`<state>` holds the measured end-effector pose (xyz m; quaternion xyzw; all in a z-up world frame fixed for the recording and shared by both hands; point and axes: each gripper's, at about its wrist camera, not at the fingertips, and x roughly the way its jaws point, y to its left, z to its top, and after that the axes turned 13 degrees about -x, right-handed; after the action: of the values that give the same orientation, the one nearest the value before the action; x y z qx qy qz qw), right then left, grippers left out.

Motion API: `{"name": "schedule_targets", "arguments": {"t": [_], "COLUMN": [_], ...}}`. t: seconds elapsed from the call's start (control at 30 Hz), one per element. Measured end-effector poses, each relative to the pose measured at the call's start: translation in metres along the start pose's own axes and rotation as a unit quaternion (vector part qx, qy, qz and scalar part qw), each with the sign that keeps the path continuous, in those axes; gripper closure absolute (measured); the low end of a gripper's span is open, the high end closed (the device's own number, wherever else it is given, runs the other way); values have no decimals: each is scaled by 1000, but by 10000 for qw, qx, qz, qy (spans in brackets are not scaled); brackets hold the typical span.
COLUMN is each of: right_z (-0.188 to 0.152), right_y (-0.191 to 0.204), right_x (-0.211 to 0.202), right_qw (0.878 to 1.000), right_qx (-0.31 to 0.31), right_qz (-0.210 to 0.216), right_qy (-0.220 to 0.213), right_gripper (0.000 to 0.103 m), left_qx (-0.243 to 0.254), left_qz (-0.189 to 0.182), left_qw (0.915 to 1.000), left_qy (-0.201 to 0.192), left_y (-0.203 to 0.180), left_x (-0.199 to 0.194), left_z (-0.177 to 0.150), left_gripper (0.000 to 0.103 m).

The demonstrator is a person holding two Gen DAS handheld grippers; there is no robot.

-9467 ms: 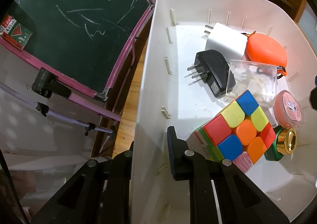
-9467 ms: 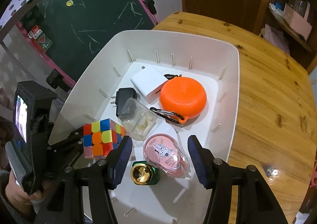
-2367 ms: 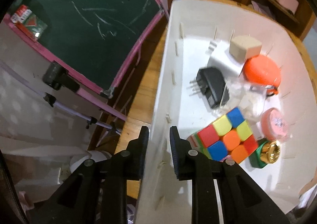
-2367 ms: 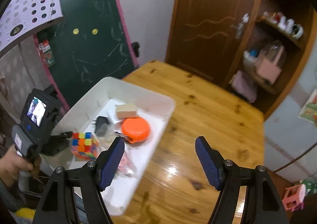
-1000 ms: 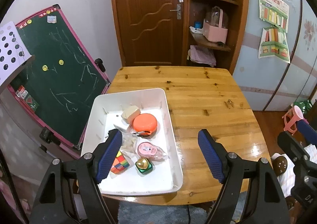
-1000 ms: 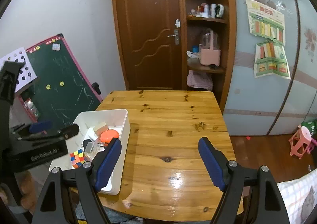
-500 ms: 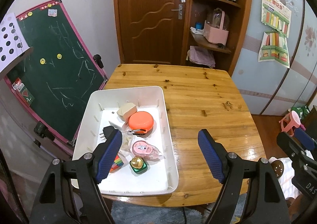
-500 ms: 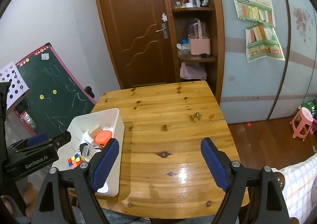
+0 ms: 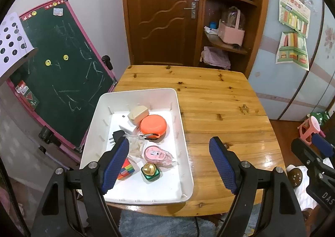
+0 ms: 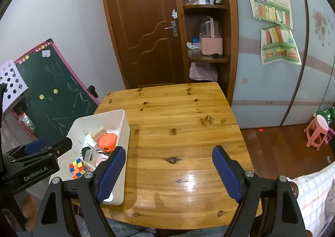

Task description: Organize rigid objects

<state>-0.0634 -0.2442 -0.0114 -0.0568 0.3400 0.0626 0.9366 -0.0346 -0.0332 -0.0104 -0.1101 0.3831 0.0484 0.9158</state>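
Resting on glossy wood table (image 9: 219, 98): smooth white plastic bin (image 9: 180, 115), round orange case (image 9: 153, 125).

A white bin (image 9: 184, 136) sits on my honey-brown knotted wooden worktop (image 9: 219, 98). Inside it are an orange round case (image 9: 153, 124), a beige block (image 9: 138, 113), a pink disc (image 9: 156, 154), a green and gold bottle (image 9: 150, 171) and a multicoloured puzzle cube (image 10: 78, 167). My claws' pads (image 9: 116, 164) are blue with a fine dotted texture, on black arms.
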Motion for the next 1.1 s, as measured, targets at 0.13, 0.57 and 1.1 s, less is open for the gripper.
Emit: {"name": "schedule_targets", "arguments": {"t": [0.13, 0.57, 1.1], "right_z": [0, -2, -5], "right_y": [2, 1, 0], "right_x": [3, 7, 11], "right_qw": [10000, 9998, 9995], "right_qx": [-33, -33, -19], "right_qz": [-11, -86, -46], "right_qy": [80, 192, 323], "right_gripper": [18, 18, 18], "left_qx": [-36, 8, 0], "left_qz": [22, 20, 70], "left_qw": [10000, 10000, 9999], "left_qy": [8, 66, 143], "left_y": [3, 2, 2], "left_x": [1, 4, 9], "left_z": [0, -1, -4], "left_gripper": [21, 21, 21]}}
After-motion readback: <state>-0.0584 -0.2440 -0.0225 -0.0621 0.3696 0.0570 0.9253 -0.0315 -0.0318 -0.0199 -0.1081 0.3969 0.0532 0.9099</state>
